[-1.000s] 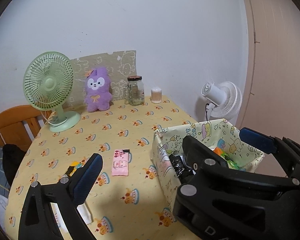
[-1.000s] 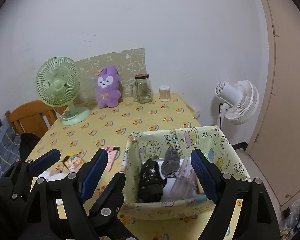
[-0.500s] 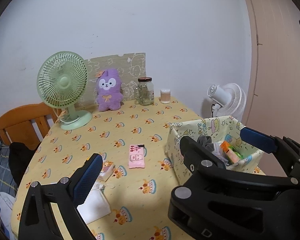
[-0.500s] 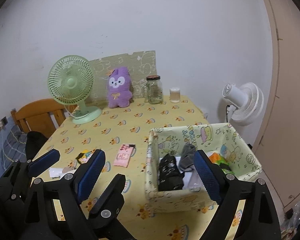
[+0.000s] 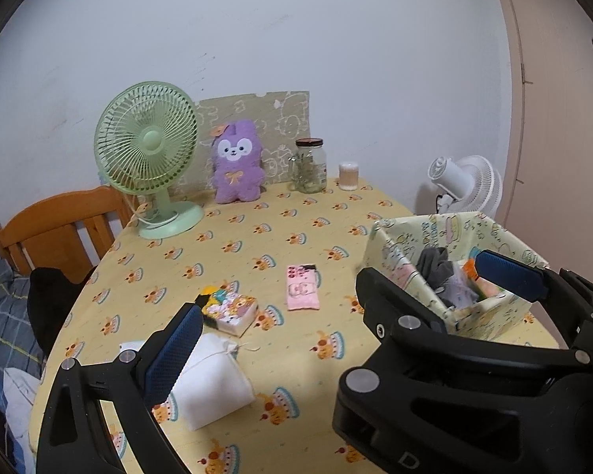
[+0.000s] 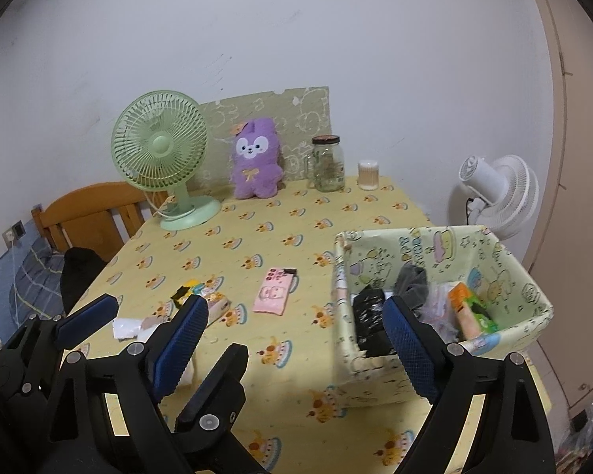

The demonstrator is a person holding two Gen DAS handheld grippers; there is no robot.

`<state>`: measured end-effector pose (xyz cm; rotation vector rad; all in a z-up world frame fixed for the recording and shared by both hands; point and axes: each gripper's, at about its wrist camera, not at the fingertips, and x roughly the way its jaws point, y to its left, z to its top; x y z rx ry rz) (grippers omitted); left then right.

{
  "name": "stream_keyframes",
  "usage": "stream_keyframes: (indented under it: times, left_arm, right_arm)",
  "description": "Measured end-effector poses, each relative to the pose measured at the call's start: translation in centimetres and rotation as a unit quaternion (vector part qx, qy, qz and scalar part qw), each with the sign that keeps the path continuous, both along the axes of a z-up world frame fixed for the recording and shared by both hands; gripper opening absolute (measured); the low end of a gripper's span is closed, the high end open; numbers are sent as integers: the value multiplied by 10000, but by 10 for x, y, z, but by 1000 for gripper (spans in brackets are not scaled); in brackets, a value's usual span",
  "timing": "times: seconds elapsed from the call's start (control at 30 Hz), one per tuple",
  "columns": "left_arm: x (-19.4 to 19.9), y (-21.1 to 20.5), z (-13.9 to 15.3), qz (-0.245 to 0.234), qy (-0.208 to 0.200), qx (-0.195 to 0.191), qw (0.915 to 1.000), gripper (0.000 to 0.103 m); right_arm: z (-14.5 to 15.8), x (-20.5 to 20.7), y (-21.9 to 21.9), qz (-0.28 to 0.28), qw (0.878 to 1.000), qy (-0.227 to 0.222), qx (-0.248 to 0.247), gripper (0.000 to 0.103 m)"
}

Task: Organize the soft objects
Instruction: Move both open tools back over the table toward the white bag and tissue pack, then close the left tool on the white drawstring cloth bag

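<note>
A patterned fabric basket (image 6: 506, 264) stands at the table's right, holding a black bundle (image 6: 369, 316), a grey sock (image 6: 413, 282) and an orange-green packet (image 6: 470, 308). It also shows in the left wrist view (image 5: 395, 252). On the yellow tablecloth lie a pink pouch (image 5: 302, 288), a colourful tissue pack (image 5: 233, 310) and a white cloth pouch (image 5: 213, 379). A purple plush (image 5: 237, 162) sits at the back. My left gripper (image 5: 336, 308) is open and empty above the table's front. My right gripper (image 6: 292, 335) is open and empty, just left of the basket.
A green desk fan (image 5: 150, 158), a glass jar (image 5: 310, 166) and a cotton-swab tub (image 5: 348, 175) stand at the back. A wooden chair (image 5: 59, 233) is at the left. A white floor fan (image 5: 466, 185) stands beyond the right table edge.
Both grippers have pulled back and up from the table, so more of the tablecloth shows. The white pouch and tissue pack have come into the left wrist view. Both stay open.
</note>
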<state>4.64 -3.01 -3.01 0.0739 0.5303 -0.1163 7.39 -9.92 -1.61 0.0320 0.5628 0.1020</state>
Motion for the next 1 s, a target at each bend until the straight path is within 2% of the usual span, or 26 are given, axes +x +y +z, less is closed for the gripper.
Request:
stream_keyframes:
  times: [0.3,1.0]
  left_arm:
    - [3,19,-14,275,157,57,9995,100]
    - [13,64,-50,755,591,-152,9953,101]
  right_arm:
    - [-16,8,17,194,9996,174,63,92]
    - [-50,23,62,432,9984,347,-140,92]
